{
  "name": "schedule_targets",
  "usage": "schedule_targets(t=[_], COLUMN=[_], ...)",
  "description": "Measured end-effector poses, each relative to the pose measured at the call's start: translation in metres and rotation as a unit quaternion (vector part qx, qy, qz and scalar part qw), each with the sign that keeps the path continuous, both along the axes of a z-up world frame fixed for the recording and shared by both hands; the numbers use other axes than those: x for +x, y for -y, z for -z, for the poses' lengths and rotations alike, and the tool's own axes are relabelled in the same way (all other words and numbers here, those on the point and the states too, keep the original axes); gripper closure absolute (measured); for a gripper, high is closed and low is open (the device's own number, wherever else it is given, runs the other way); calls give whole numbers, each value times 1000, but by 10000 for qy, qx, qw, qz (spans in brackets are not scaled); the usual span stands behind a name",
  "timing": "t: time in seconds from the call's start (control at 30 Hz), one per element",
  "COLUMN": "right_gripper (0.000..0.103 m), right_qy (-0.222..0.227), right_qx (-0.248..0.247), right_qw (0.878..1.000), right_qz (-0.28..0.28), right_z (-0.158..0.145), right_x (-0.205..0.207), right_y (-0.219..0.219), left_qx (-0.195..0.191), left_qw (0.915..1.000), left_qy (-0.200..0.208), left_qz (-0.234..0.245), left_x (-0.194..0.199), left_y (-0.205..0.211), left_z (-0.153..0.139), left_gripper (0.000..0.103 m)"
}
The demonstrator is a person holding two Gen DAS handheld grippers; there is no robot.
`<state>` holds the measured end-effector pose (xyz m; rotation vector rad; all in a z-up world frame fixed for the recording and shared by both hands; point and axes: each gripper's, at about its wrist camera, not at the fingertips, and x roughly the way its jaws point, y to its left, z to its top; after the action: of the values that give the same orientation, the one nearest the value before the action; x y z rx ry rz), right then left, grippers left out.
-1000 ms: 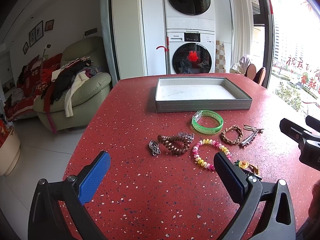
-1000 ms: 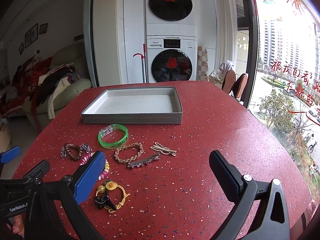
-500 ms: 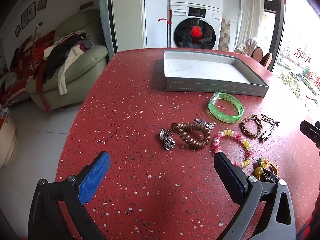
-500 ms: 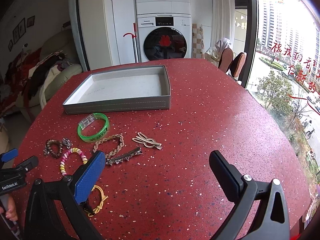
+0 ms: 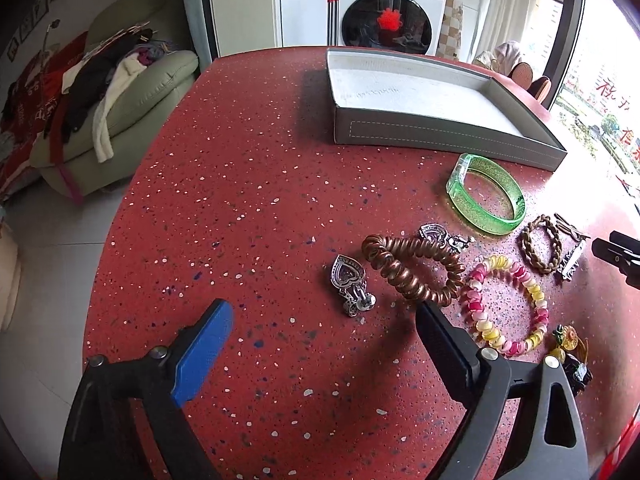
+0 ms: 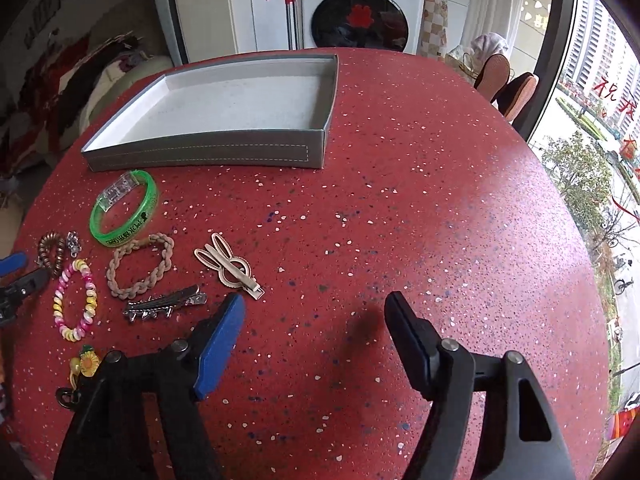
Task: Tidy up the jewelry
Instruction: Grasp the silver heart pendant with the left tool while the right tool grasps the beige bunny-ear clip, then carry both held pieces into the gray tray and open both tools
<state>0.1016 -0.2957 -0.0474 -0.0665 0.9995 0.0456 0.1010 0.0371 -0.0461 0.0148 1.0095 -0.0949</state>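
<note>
My left gripper [image 5: 322, 320] hangs low over the red table [image 5: 240, 184] with its jaws spread wide and nothing between them. Just past them, at about 1 o'clock, lies a silver heart charm [image 5: 349, 278], and touching the tip of the black finger [image 5: 434, 330] in this view is a brown spiral hair tie [image 5: 412, 266]. A second heart charm [image 5: 434, 234] sits at that tie's far edge. At 2 o'clock from the gripper are a pink and yellow bead bracelet [image 5: 506, 306], a green bangle [image 5: 486, 194] and a braided tan bracelet [image 5: 540, 246], each near the next. A sunflower charm [image 5: 570, 338] lies by my right finger's knuckle. The grey tray [image 5: 440, 136] stands at 12 to 1 o'clock, well beyond the jewelry, holding nothing I can see.

My right gripper [image 6: 314, 314] is also wide and empty, over bare table. At its 10 o'clock, just beside the blue finger [image 6: 222, 342], lie a silver spiked hair clip [image 6: 164, 304] and a beige rabbit-shaped clip [image 6: 228, 266]. The other pieces spread toward 9 and 10 o'clock, with the tray [image 6: 208, 152] at 11 o'clock.
</note>
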Motion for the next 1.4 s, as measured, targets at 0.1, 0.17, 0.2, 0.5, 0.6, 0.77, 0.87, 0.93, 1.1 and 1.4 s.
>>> schedule_targets(t=[0.1, 0.17, 0.2, 0.5, 0.6, 0.77, 0.87, 0.93, 1.1, 1.4], right_gripper=[37, 40, 41, 94, 94, 94, 94, 94, 94, 94], right_qy=[22, 48, 51, -161, -127, 21, 133, 230, 433, 675], right_qx=[-161, -261, -294, -20, -74, 265, 442, 603, 1019, 1369], right_qw=[9992, 9976, 9968, 9941, 9951, 9969, 9971, 9964, 9929, 9872], right_qz=[-370, -632, -741, -1072, -981, -742, -608, -546, -432, -463], right_z=[1, 1, 1, -3, -4, -17, -28, -38, -64, -105], right_x=[5, 9, 10, 13, 6, 2, 3, 6, 18, 77], right_y=[-12, -21, -25, -36, -39, -32, -29, -27, -27, -32], left_qx=[-19, -36, -46, 14, -150, -484, -541, -529, -614, -603], left_qw=[10000, 10000, 10000, 9990, 9986, 9974, 9966, 9960, 9944, 9908], left_qy=[-39, -45, -24, 130, 100, 197, 326, 417, 561, 943], left_qz=[-9, 7, 28, 431, 497, 494, 535, 584, 657, 759], left_x=[9, 13, 15, 18, 17, 10, 6, 4, 13, 70], left_y=[0, 0, 0, 12, 11, 4, 1, 1, 3, 21], left_z=[-1, -1, -3, -11, -12, -24, -37, -46, -72, -125], left_gripper=[3, 6, 9, 67, 67, 67, 67, 67, 67, 67])
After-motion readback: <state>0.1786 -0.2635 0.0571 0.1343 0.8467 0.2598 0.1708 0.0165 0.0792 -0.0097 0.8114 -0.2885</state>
